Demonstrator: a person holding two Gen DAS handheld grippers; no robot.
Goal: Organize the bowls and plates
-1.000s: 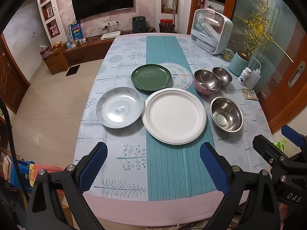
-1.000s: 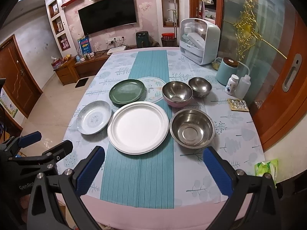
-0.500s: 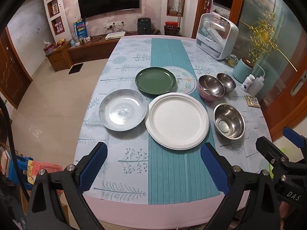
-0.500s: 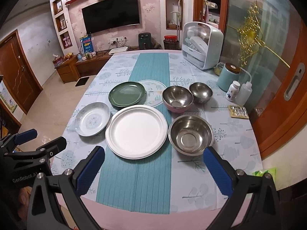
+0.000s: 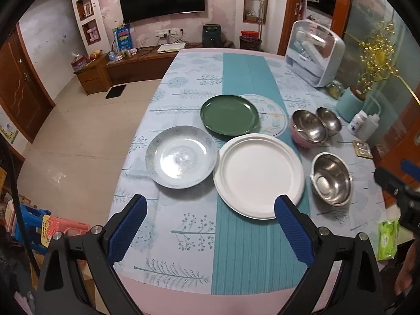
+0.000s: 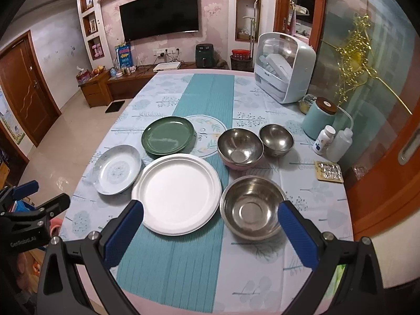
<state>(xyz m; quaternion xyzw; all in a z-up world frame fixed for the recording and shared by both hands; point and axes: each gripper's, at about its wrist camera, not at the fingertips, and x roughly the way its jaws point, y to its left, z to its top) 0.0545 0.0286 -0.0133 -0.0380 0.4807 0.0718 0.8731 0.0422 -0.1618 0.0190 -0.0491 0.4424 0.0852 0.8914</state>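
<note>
Tree-patterned tablecloth (image 5: 168, 220) with a teal centre stripe carries everything. Left gripper (image 5: 210, 225) hangs empty, fingers wide apart, the round white plate (image 5: 258, 174) at one o'clock just beyond them. Right gripper (image 6: 210, 228), likewise spread and empty, has the nearest round steel bowl (image 6: 250, 207) at one o'clock beyond its fingertips.

White plate (image 6: 176, 193), dark green plate (image 6: 168, 135), pale blue speckled plate (image 6: 118, 168); one steel bowl (image 6: 240, 150) looks pink outside.

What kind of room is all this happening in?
Most likely a home living and dining room. A wall-mounted television hangs above a low wooden cabinet, and a dining table with a printed cloth holds plates and steel bowls.
</note>
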